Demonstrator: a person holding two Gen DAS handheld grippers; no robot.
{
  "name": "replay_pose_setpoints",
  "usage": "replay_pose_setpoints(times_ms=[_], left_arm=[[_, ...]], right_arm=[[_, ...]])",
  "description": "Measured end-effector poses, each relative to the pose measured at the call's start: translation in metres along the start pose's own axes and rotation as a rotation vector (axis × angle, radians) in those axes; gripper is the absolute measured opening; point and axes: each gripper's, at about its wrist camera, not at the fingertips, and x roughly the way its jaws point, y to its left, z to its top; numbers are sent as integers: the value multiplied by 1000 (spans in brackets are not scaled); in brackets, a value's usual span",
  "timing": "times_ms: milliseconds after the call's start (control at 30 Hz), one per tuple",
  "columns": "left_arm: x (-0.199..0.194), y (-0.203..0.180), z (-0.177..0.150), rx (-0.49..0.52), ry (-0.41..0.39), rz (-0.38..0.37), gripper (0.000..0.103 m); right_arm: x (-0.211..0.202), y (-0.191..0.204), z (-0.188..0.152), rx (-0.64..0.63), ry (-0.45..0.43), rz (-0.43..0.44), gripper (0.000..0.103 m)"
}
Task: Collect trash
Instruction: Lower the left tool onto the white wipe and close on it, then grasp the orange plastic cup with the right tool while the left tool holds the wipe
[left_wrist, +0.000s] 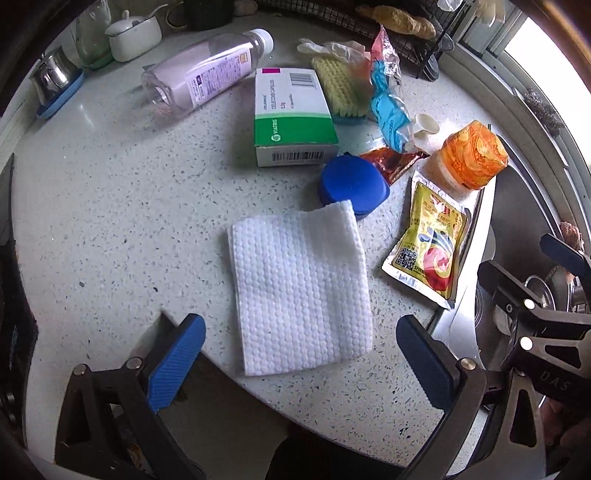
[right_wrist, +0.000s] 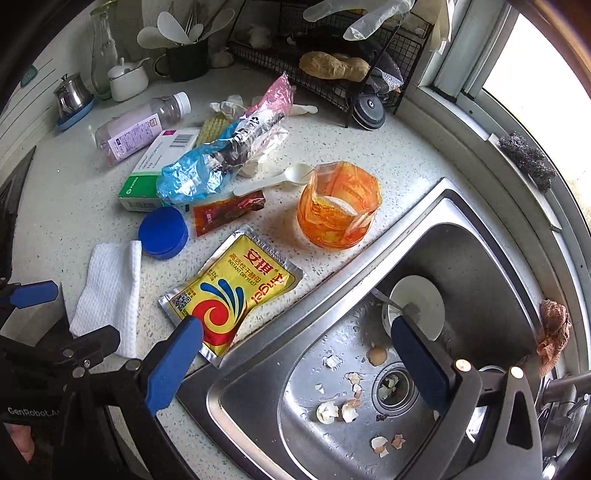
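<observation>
Speckled white countertop (left_wrist: 110, 221) beside a steel sink (right_wrist: 461, 258) is strewn with rubbish. Going left to right, a folded paper towel (left_wrist: 299, 288) is seen lying flat between the wide-apart jaws of the left gripper (left_wrist: 301, 354), which holds nothing. It is judged light and limp, best pinched at its near edge. Next, a yellow yeast sachet (right_wrist: 232, 291) lies by the sink rim, probably slippery. The right gripper (right_wrist: 297, 360) is held spread and empty over the sink's edge.
</observation>
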Motion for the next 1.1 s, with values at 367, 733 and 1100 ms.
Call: replay_pose_setpoints(times_ms=[367, 733, 1100], left_arm=[[25, 1, 2, 29, 9, 90, 103], [16, -15, 3, 116, -12, 68, 7], [-57, 3, 18, 114, -130, 20, 7]], right_arm=[[13, -7, 1, 42, 30, 18, 99], [5, -7, -7, 85, 21, 9, 99], [-21, 8, 11, 90, -42, 24, 99]])
